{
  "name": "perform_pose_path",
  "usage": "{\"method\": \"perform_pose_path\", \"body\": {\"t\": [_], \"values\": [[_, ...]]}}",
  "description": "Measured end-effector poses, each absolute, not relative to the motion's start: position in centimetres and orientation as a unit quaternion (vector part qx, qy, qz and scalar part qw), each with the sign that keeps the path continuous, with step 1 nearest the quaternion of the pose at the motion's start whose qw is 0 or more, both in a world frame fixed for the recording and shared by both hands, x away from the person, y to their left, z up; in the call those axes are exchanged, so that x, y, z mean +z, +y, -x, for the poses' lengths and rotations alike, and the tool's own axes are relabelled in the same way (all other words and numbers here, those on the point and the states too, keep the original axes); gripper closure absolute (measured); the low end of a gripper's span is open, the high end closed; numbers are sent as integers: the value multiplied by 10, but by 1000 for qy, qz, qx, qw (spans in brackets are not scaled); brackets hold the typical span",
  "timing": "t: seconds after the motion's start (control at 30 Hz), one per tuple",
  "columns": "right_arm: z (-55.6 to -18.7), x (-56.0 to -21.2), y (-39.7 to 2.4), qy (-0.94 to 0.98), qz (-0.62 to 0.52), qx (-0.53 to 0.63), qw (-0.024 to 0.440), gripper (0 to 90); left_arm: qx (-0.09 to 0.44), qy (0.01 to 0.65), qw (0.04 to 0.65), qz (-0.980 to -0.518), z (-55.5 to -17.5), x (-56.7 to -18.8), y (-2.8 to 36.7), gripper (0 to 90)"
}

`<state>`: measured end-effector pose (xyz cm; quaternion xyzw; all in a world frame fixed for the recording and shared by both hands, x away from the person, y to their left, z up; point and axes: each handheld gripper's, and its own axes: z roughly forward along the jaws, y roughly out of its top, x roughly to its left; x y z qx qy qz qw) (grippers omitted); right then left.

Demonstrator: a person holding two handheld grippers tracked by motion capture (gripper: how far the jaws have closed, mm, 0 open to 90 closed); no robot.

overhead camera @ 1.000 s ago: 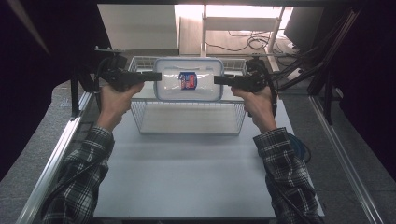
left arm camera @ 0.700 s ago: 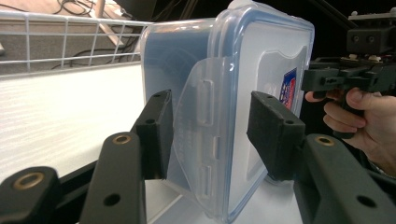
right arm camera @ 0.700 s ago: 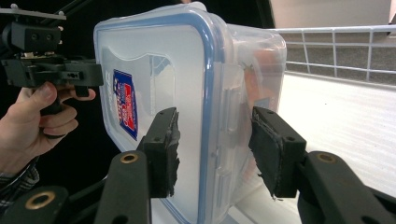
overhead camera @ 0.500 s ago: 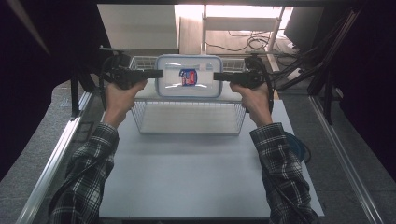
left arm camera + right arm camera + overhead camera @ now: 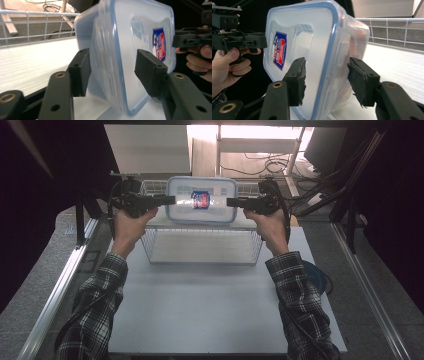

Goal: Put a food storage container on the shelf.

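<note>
Standing on its long edge at the basket's 12 o'clock end, the lidded plastic container point(image 5: 201, 206) now faces its lid toward the person, tipped further upright than a second ago. The left gripper point(image 5: 169, 199) at 9 o'clock and the right gripper point(image 5: 231, 202) at 3 o'clock straddle its ends; the right gripper's jaws have just been opening and both grippers' pads stand clear, so release looks underway. The wire basket point(image 5: 200, 254) sits on the white table point(image 5: 210, 315).

Lettering on the container's red-and-blue label point(image 5: 200, 200) too small and blurred to read
</note>
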<state>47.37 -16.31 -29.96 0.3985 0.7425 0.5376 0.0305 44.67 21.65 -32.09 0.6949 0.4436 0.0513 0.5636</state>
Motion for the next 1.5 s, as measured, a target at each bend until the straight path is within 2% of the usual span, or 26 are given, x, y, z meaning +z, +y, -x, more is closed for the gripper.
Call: {"method": "perform_pose_path", "body": {"t": [0.03, 0.37, 0.43, 0.57, 0.63, 0.67, 0.7, 0.77, 1.03, 1.43, 1.5], "values": [[-474, -300, -163, 743, -399, 537, 30, 468, 54, 442, 554, -704, -447, -323, 215, 525], [-477, -301, -161, 739, -411, 532, 42, 414, 47, 449, 546, -706, -450, -330, 215, 511], [-476, -299, -158, 742, -415, 522, 66, 386, 53, 449, 547, -704, -450, -330, 216, 537], [-472, -297, -155, 743, -424, 504, 117, 369, 58, 450, 555, -698, -450, -328, 216, 526], [-471, -296, -154, 746, -431, 485, 149, 391, 66, 453, 553, -696, -450, -325, 215, 504], [-471, -296, -154, 746, -431, 485, 149, 391, 66, 453, 553, -696, -450, -325, 215, 497], [-470, -296, -154, 749, -425, 485, 151, 447, 70, 454, 547, -700, -449, -324, 214, 501], [-470, -297, -154, 749, -422, 491, 138, 495, 70, 455, 548, -698, -448, -324, 214, 512], [-470, -295, -149, 753, -416, 493, 133, 572, 61, 456, 552, -696, -439, -325, 215, 531], [-472, -296, -149, 748, -420, 498, 128, 566, 61, 453, 556, -695, -433, -325, 215, 538], [-472, -296, -148, 750, -418, 495, 132, 552, 74, 450, 549, -700, -433, -323, 214, 541]]}}
